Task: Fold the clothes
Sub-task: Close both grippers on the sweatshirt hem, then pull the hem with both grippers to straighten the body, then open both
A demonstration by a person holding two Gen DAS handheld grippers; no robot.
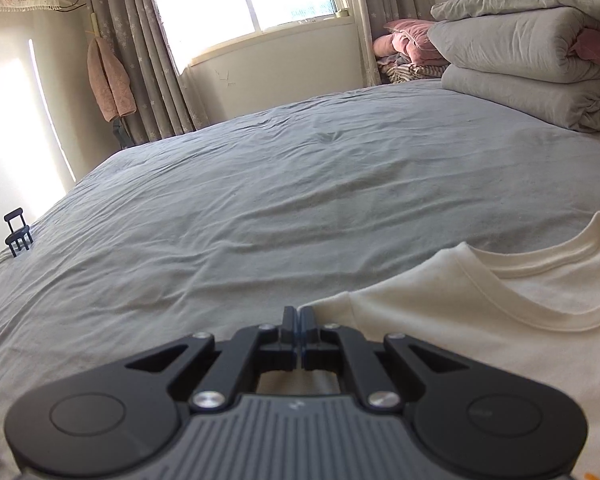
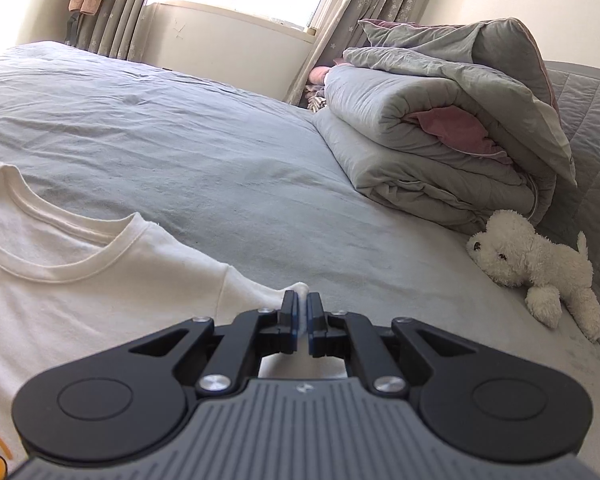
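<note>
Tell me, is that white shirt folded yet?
Not yet: the white shirt lies spread on the bed, collar open, sleeve stretched out.

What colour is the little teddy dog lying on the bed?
The toy dog is fluffy white, with dark eyes and nose. It shows only in the right wrist view.

The T-shirt (image 2: 80, 280) was cream-white, with an orange print at its lower edge; the bedsheet (image 1: 260, 200) was a plain pale grey-blue; the folded quilts (image 2: 432, 136) were grey with a dusty pink lining showing at the folds; the plush dog (image 2: 536, 260) was off-white with dark eyes; the curtains (image 1: 140, 40) were grey, strewn with small white flowers; the hanging towel (image 1: 110, 80) was salmon pink; the little chair (image 1: 18, 232) was dark navy; both grippers (image 1: 299, 316) (image 2: 300, 304) were black, with ribbed grey housings and silver screws.
</note>
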